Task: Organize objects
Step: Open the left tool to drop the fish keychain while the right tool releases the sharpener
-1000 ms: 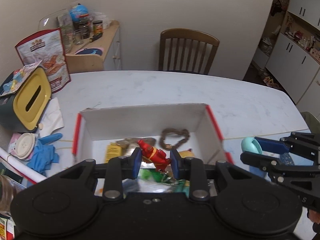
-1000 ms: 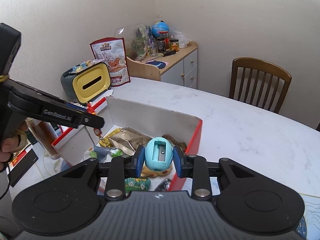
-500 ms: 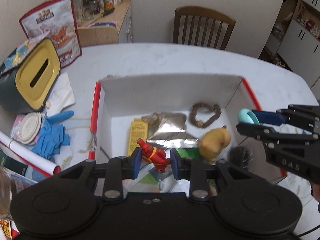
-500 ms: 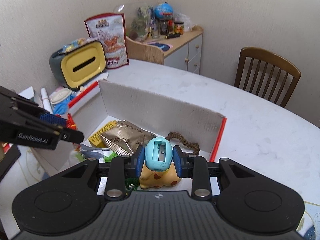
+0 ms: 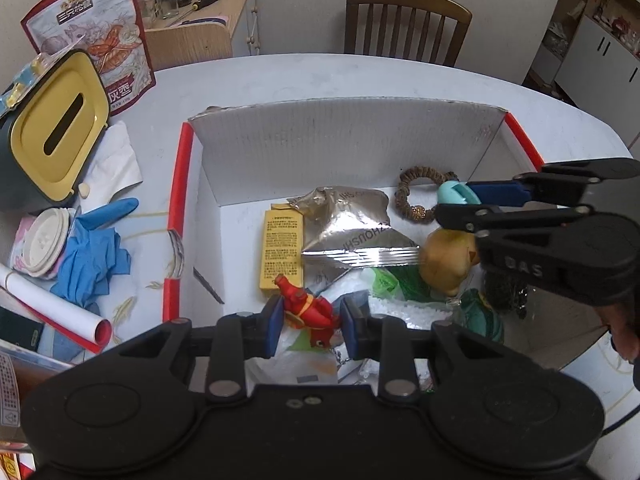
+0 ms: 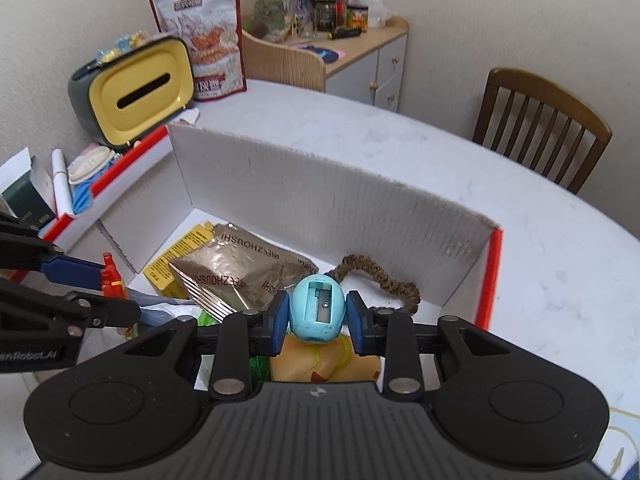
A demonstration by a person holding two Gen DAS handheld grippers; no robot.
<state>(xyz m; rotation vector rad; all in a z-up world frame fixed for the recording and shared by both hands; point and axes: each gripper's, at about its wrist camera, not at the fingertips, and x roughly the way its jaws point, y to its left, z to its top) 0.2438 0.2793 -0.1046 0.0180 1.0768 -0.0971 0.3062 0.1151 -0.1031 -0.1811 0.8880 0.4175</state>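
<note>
My left gripper is shut on a small red toy figure, held above the near left part of a white box with red edges. My right gripper is shut on a light blue egg-shaped pencil sharpener, over the box's right side. From the left wrist view the right gripper hangs above a yellow plush toy. In the box lie a silver foil packet, a yellow packet and a brown braided bracelet.
Left of the box stand a yellow-lidded tissue box, a snack bag, blue gloves, a cup lid and a rolled paper. A wooden chair stands behind the white table. A cluttered cabinet is at the back.
Both grippers have moved forward and tilted down over the box, still holding their objects. The box interior now fills more of each view.
</note>
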